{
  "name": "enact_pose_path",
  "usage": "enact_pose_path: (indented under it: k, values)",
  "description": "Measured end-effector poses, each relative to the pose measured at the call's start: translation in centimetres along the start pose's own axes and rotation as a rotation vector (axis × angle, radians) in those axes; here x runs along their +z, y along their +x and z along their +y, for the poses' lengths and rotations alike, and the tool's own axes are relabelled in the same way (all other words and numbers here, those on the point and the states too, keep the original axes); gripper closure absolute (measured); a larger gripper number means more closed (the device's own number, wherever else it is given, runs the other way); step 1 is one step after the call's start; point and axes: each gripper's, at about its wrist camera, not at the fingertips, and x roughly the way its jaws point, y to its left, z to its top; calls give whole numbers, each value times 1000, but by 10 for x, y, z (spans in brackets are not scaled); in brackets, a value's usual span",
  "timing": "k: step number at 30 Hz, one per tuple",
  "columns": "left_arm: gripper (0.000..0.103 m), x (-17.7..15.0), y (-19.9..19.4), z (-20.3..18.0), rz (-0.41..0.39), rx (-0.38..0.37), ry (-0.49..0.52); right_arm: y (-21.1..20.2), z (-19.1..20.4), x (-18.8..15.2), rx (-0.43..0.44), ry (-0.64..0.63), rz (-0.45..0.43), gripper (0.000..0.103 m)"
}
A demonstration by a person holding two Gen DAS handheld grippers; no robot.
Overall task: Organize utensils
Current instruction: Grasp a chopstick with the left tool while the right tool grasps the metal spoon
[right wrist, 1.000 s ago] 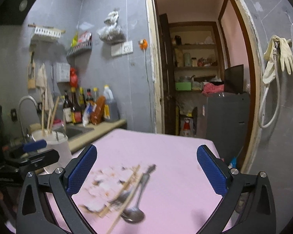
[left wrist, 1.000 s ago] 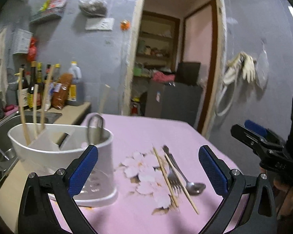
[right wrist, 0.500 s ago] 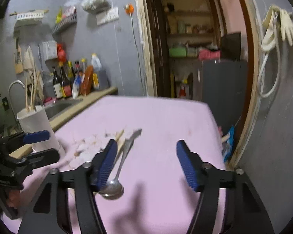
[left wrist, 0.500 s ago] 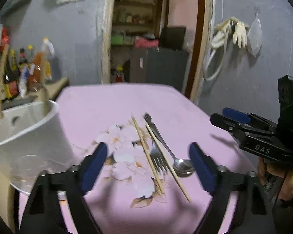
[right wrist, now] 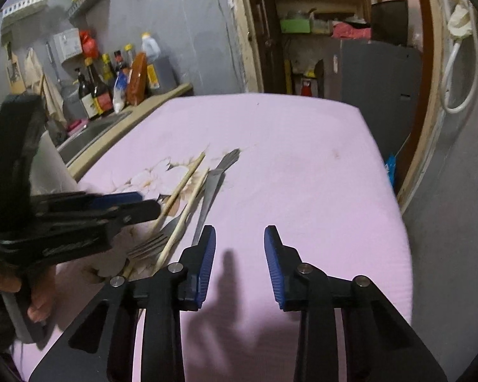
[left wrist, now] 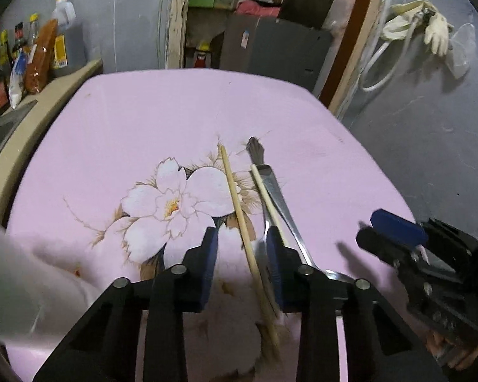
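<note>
My left gripper [left wrist: 241, 256] tips steeply down over the pink table [left wrist: 137, 121], its jaws having just been closing; they now stand narrow but not clamped, straddling one wooden chopstick [left wrist: 235, 200] with the pads still clear of it, so nothing is gripped yet. I judge the narrow gap a deliberate pre-set, since a thin stick needs only a small last squeeze. The right-hand pad sits just over the fork [left wrist: 264, 222] and the second chopstick [left wrist: 267, 197] that crosses it, which is where I see the risk: closing here could catch the fork as well. My right gripper [right wrist: 239, 254] hangs beside the pile over bare tabletop, its jaws likewise just drawn in and empty, apparently waiting its turn next to the spoon handle [right wrist: 212, 187]. The loose utensils lie bunched together on the table's flower print [left wrist: 172, 203], handles pointing away from me, all flat on the surface. At the left edge of the left wrist view a blurred white shape [left wrist: 19, 286], which I take to be the utensil holder, stands on the table, near enough for a short carry. Farther off, bottles [right wrist: 95, 95] line the counter by the sink, and beyond the table's far edge a doorway opens on a storeroom.
</note>
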Motion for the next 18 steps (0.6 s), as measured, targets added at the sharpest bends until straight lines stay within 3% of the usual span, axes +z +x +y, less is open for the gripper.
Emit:
enact_pose_path:
  k: [8, 18]
  values:
    - [87, 14, 13, 16, 65, -60, -27, 22, 15, 5, 21, -35, 82, 85]
    - [97, 20, 17, 16, 79, -72, -18, 43, 26, 9, 29, -65, 138, 86]
